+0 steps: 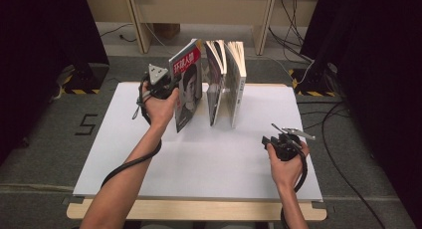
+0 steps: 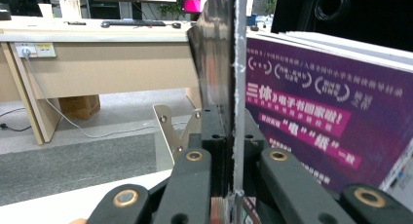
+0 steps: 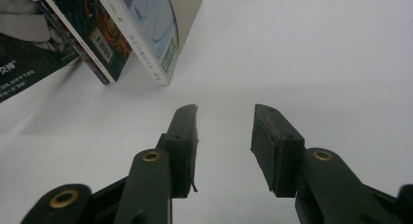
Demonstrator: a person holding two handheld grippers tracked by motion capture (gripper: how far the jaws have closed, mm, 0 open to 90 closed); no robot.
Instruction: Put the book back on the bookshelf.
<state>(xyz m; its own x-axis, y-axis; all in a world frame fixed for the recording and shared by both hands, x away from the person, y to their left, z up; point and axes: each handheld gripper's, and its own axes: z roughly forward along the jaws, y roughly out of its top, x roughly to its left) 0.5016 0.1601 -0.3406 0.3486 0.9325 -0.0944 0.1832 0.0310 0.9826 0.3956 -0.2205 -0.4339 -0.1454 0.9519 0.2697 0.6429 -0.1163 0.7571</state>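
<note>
High view: left gripper [image 1: 166,84] clamps the tilted red-topped magazine [image 1: 187,87] near the desk's [image 1: 199,159] far edge, beside two upright books [image 1: 226,82]. Left gripper view: jaws pinch the magazine's edge [image 2: 229,87]. Right gripper view: right gripper [image 3: 224,136] gapes empty above the desk.

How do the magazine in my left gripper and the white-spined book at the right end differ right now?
The magazine leans at a tilt, clamped in the shut left gripper; the white-spined book stands nearly upright with no gripper on it. The magazine shows a red-topped cover with a portrait; the book shows a white spine. The magazine looks thin; the book is thicker, its pages fanning at the top. Both stand on the white tabletop.
</note>
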